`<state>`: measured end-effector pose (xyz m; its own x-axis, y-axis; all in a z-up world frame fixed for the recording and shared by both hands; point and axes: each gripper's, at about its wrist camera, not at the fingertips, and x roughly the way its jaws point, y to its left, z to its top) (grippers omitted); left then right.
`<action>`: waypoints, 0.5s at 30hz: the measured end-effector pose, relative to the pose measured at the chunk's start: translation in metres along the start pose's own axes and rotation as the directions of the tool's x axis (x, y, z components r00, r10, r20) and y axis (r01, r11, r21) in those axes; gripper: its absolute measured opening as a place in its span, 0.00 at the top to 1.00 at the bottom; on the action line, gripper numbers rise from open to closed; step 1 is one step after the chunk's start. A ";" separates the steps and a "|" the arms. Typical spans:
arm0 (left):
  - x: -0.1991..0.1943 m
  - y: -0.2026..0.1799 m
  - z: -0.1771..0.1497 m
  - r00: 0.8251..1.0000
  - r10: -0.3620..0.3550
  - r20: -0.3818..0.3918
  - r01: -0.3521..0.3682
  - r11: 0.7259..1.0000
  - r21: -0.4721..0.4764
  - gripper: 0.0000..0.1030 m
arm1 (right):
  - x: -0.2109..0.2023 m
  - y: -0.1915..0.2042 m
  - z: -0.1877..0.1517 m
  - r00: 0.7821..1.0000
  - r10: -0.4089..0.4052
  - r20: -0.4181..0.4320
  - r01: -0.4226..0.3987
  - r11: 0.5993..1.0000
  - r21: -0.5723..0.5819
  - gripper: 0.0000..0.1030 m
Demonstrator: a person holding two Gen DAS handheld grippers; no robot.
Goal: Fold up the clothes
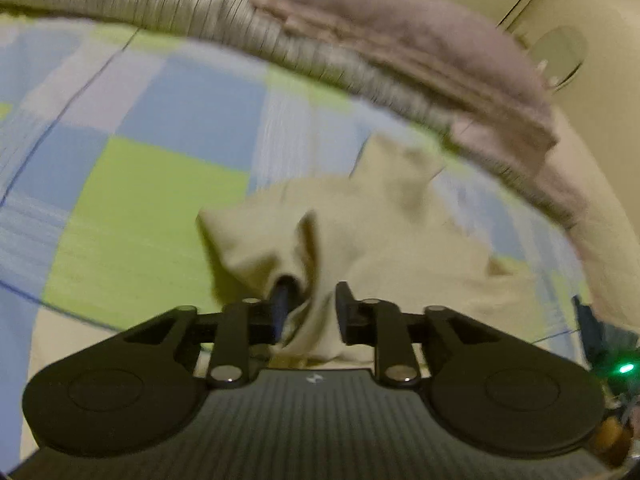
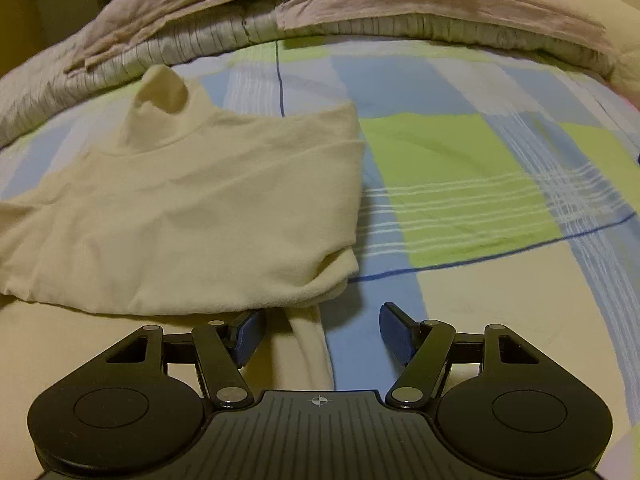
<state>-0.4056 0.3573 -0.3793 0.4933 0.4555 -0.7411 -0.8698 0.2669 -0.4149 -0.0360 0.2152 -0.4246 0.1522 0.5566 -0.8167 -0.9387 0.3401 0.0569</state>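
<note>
A cream turtleneck top (image 2: 200, 208) lies on the checked bedsheet (image 2: 460, 168), partly folded, its collar pointing to the far side. In the left wrist view a fold of the same top (image 1: 380, 240) rises in a peak and runs between the fingers of my left gripper (image 1: 312, 300). The cloth drapes over the left fingertip (image 1: 282, 300), and the jaws stand a little apart, not pinching it. My right gripper (image 2: 320, 332) is open just above the bed by the top's near right corner, with only a strip of cream cloth and sheet below it.
A grey striped duvet (image 2: 360, 24) with pinkish cloth (image 1: 400, 40) piled on it runs along the far side of the bed. A dark device with a green light (image 1: 624, 368) shows at the right edge of the left wrist view. Cream walls stand behind.
</note>
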 end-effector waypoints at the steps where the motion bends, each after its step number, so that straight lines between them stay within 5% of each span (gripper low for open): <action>1: 0.003 0.002 -0.001 1.000 0.009 -0.003 -0.009 1.000 -0.001 0.80 | -0.002 -0.001 -0.001 1.000 -0.002 0.003 0.002 1.000 -0.003 0.35; 10: -0.004 0.003 -0.001 0.999 -0.030 -0.017 0.029 0.996 -0.081 0.70 | -0.028 0.017 -0.012 0.999 -0.018 0.031 0.022 0.989 -0.150 0.35; 11: -0.003 0.005 -0.003 0.999 -0.037 -0.030 0.034 0.995 -0.097 0.72 | -0.031 0.023 -0.014 0.999 -0.006 0.036 0.012 0.986 -0.166 0.35; 13: -0.003 0.007 -0.005 0.996 -0.075 -0.056 0.067 0.989 -0.129 0.94 | -0.036 0.034 -0.016 0.999 0.020 0.049 -0.010 0.980 -0.200 0.35; 15: -0.008 0.006 -0.007 0.990 -0.128 -0.058 0.116 0.979 -0.168 0.99 | -0.039 0.051 -0.020 0.995 0.068 0.069 -0.047 0.963 -0.264 0.35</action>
<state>-0.4146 0.3497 -0.3796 0.5989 0.3676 -0.7114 -0.7955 0.1715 -0.5811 -0.0959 0.1952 -0.4012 0.1091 0.6294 -0.7694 -0.9932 0.1013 -0.0580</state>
